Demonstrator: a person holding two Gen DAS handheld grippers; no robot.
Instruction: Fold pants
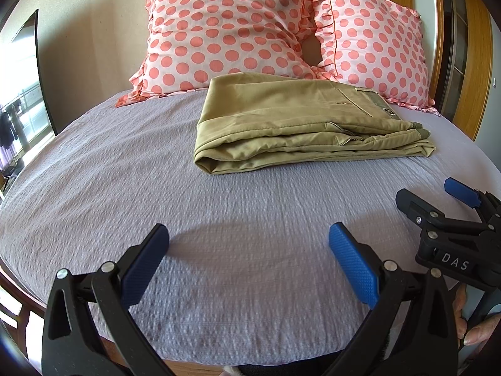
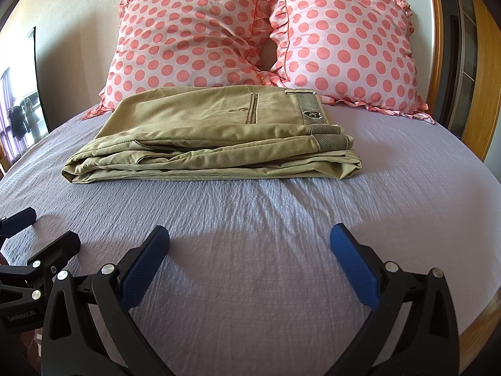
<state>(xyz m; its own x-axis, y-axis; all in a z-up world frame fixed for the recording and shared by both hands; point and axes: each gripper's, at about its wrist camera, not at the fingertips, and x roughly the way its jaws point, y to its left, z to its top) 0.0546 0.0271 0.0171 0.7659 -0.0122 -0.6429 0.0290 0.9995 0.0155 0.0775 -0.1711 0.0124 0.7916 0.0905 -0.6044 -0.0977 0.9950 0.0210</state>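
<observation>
Leftmost, the left gripper [image 1: 249,244] hovers low over the lavender bedsheet [image 1: 125,188] near the foot of the bed, its blue pads [image 1: 353,266] spread wide and holding nothing. Beside it to the right, the right gripper [image 2: 250,244] is likewise spread and empty. Farther up the bed, the khaki pants [image 2: 203,138] lie folded into a stacked bundle, waistband to the right, just before two pink polka-dot pillows [image 2: 344,40].

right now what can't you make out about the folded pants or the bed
- Pants: inner layers and underside, hidden by the top fold in both views.
- Waistband badge: too small to read, right wrist view.
- Bed near edge: covered by the left tongs.
- Right tongs: left wrist view cuts them off at its right edge.
</observation>
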